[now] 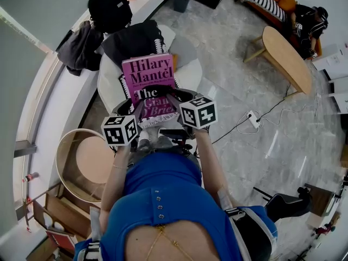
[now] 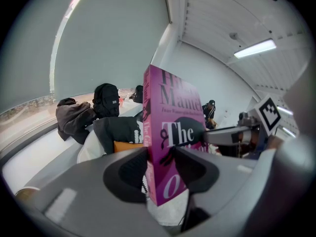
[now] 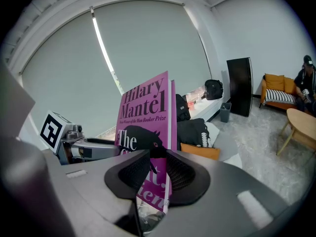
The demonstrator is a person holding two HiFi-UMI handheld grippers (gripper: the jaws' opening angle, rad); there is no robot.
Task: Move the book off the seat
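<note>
A magenta hardback book [image 1: 148,78] with white and black title print is held cover-up between both grippers, above a white seat [image 1: 109,83]. My left gripper [image 1: 136,109] is shut on the book's near left edge, by the spine; in the left gripper view the book [image 2: 173,132] stands clamped between the dark pads [image 2: 131,169]. My right gripper [image 1: 176,99] is shut on the near right edge; in the right gripper view the book [image 3: 145,112] rises from between its pads [image 3: 180,174]. Whether the book still touches the seat is hidden.
Black clothing and an orange cushion [image 1: 136,39] lie on the seat behind the book. A black backpack [image 1: 109,7] and a dark jacket [image 1: 76,45] rest on the window ledge. A round side table [image 1: 95,159] stands at left, a wooden coffee table [image 1: 285,58] at right.
</note>
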